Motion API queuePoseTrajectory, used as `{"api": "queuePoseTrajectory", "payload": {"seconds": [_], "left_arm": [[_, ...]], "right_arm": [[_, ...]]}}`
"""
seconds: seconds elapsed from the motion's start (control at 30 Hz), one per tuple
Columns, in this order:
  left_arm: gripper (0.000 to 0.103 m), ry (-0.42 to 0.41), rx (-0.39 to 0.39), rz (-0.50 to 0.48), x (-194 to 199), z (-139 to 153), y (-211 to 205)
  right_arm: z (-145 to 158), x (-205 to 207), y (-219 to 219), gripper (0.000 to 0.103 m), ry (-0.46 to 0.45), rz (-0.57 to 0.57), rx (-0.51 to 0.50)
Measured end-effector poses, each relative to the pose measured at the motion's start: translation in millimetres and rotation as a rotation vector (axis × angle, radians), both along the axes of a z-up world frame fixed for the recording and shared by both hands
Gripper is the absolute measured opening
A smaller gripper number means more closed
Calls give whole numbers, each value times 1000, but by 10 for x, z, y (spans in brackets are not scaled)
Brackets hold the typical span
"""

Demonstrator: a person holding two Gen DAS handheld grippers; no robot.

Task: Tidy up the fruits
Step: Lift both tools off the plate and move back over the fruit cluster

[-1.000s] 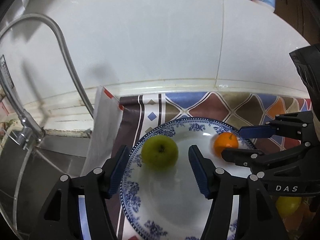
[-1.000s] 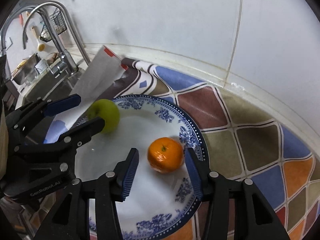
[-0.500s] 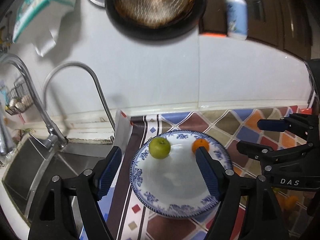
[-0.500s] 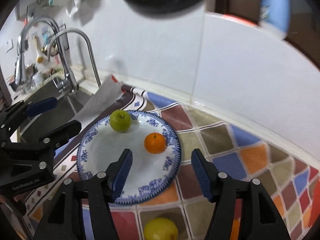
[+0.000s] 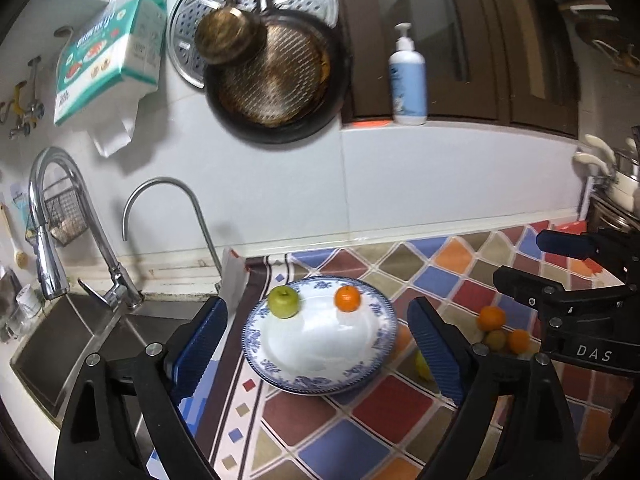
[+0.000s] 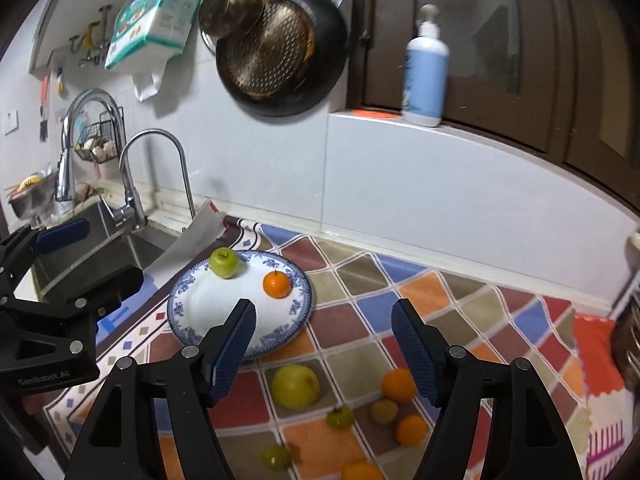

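Two fruits, apple (image 6: pixel 224 263) and orange (image 6: pixel 276 284), are sitting on the plate (image 6: pixel 188 312) while you are holding both tools (image 5: pixel 316 344) (image 6: pixel 323 346) apart and empty; round loose fruit (image 6: pixel 295 385) on the tabletop (image 6: pixel 460 304) risks rolling if nudged.

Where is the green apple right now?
The green apple sits on the blue-patterned plate, at its far rim toward the sink, apart from the orange beside it.

Dim indoor light, soft wall shadows, fisheye-warped dark corners, slight motion blur.
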State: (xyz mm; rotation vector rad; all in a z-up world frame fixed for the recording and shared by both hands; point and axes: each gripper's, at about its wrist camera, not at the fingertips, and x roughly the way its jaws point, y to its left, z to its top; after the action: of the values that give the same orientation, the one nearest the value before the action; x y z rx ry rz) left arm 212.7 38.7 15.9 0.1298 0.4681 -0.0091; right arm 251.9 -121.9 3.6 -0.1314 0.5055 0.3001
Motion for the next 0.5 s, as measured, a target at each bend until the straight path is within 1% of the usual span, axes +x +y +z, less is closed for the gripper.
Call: {"api": "queuePoseTrajectory", "payload": {"seconds": [0.1,0.27,0.4,0.5], "left_arm": [[94,-25,18,-27,-165,1,-128],[94,-63,26,-72,-400,-22,-311],[94,-58,34,-119,-503,-72,-438],[94,-38,38,-156,-544,-138,-526]], "right_arm": [[3,-199,-117,71,-14,-32,0],[-54,-471,-349,71,-13,-90,13],[-121,-680,-491,71,-17,-127,5],[-173,-810,-571,71,-12,-146,5]]}}
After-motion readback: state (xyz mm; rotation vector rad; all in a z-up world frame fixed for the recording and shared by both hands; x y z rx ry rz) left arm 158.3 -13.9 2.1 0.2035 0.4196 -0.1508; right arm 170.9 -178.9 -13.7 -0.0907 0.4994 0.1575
